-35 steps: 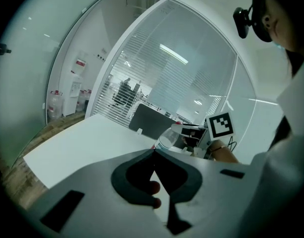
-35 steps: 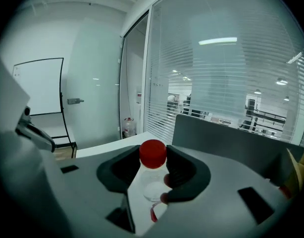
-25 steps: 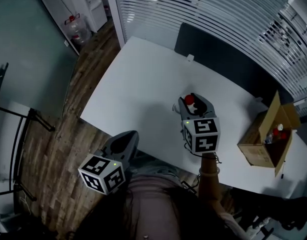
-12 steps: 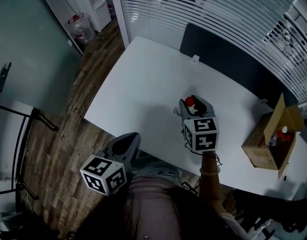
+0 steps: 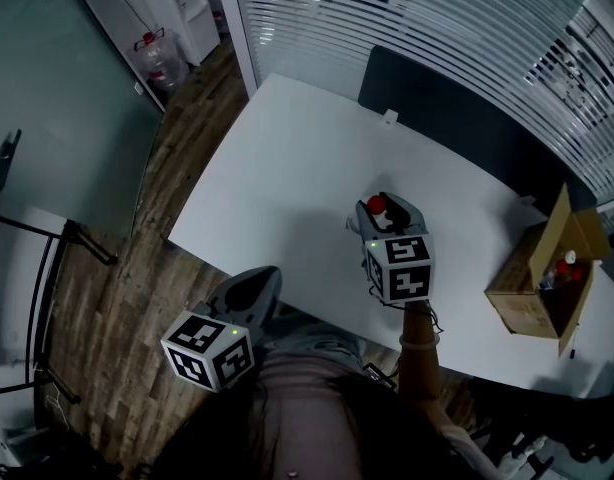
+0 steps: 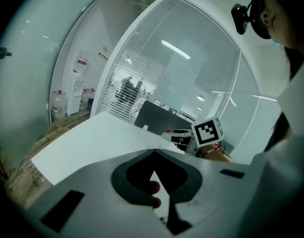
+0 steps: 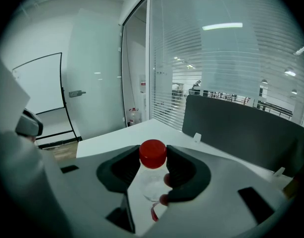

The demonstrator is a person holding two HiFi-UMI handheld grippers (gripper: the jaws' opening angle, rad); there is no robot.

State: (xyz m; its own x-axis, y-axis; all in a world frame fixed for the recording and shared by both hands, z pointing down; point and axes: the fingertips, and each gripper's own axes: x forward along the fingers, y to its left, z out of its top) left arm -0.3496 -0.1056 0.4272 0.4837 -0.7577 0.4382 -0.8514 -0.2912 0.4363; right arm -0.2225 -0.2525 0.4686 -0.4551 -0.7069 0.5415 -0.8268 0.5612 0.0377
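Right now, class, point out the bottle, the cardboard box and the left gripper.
bottle (image 7: 151, 180): right gripper view, clear body.
cardboard box (image 5: 515, 303): head view, side wall.
left gripper (image 6: 153, 153): left gripper view, where its tips meet.

We see a small clear bottle (image 7: 152, 180) with a red screw cap (image 7: 152, 153), standing upright and clamped at its top between the jaws of the right gripper (image 7: 153, 157). A red strip shows low on its body. It is over the middle of the white desk (image 5: 277, 168).

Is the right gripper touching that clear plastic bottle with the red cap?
Touching. In the right gripper view, the right gripper has its jaws pressed against both sides of the red-capped clear plastic bottle.
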